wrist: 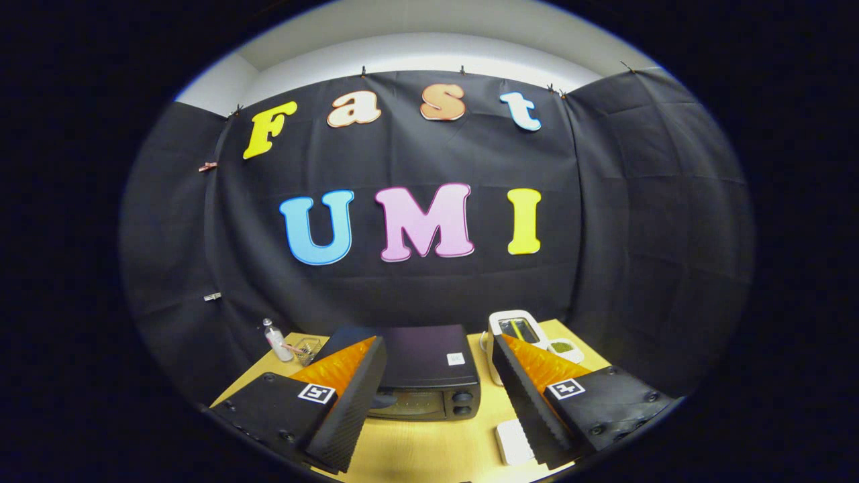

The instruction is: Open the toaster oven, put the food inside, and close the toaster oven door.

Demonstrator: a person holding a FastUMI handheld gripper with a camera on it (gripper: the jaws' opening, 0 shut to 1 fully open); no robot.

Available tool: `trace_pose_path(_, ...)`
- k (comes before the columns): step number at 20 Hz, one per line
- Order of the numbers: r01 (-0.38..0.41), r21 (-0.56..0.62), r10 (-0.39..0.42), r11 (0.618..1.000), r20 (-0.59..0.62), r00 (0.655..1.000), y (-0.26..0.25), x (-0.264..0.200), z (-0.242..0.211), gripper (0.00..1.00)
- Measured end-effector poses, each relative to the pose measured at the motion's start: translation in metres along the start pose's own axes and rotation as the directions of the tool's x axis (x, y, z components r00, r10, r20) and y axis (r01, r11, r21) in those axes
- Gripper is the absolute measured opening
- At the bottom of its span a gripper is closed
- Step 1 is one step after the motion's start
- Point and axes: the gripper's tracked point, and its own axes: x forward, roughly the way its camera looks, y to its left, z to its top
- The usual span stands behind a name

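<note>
Gripper view: tongs (439,376) spread wide apart, holding nothing, above the closed toaster oven (423,376) on the table (429,449).

matt dark toaster oven (429,372), pale wood-look table (429,446), clear plastic bottle (275,341)

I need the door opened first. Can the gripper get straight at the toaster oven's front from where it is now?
Probably yes. The gripper has its jaws wide open, and the toaster oven sits just ahead between them, door shut, with bare table before its front.
</note>
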Motion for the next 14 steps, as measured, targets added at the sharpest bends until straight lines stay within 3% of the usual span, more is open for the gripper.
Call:
trace_pose_path(7,0.048,-0.017,-0.045,0.999,0.121,0.992,-0.028,-0.024,0.045,0.98)
trace_pose_path(14,0.075,-0.019,-0.072,0.997,0.124,0.99,-0.042,-0.028,0.049,0.98)
